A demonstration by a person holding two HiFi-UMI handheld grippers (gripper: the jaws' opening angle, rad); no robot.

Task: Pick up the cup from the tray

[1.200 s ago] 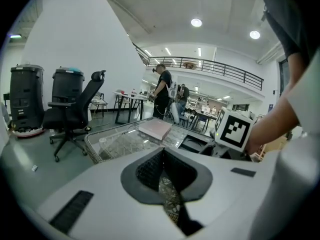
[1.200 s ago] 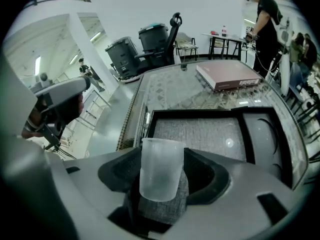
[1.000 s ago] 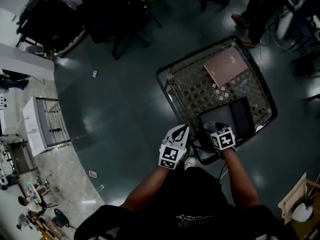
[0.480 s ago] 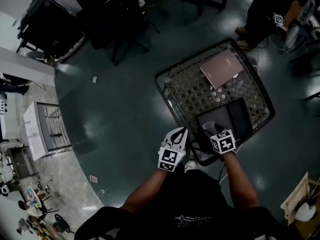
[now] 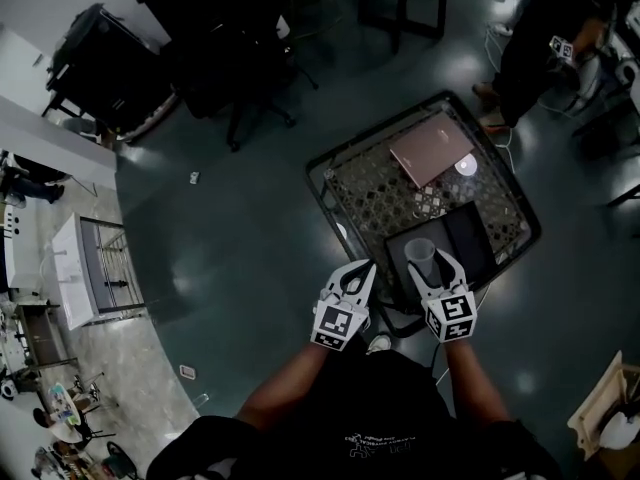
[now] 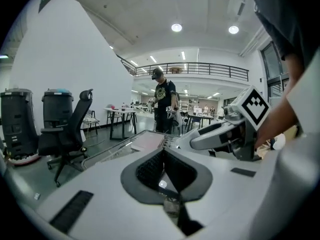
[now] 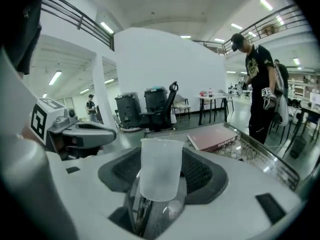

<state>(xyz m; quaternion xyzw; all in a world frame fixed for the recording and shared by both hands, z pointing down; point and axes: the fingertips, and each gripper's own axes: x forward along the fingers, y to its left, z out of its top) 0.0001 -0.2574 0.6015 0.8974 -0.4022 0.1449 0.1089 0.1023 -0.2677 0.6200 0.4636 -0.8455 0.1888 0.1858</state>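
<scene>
A translucent white cup (image 7: 160, 168) stands upright between the jaws of my right gripper (image 7: 161, 184), which is shut on it. From the head view the cup (image 5: 420, 251) sits at that gripper's (image 5: 428, 265) tips, over the near end of the dark tray (image 5: 472, 236). My left gripper (image 5: 354, 276) hovers just left of the table's near corner, shut with nothing in it; its dark pads (image 6: 150, 170) meet in the middle. Each gripper shows in the other's view: the right one (image 6: 220, 134) and the left one (image 7: 75, 131).
The tray lies on a glass table with a black frame (image 5: 318, 164). A pink book (image 5: 432, 150) and a small white disc (image 5: 467, 165) lie at its far end. An office chair (image 5: 230, 58) stands beyond on the left; a person (image 5: 530, 28) stands by the far right corner.
My right gripper has drawn back toward me, and the cup now shows between its fingers. The left gripper stays beside it. The head view has shifted a little.
</scene>
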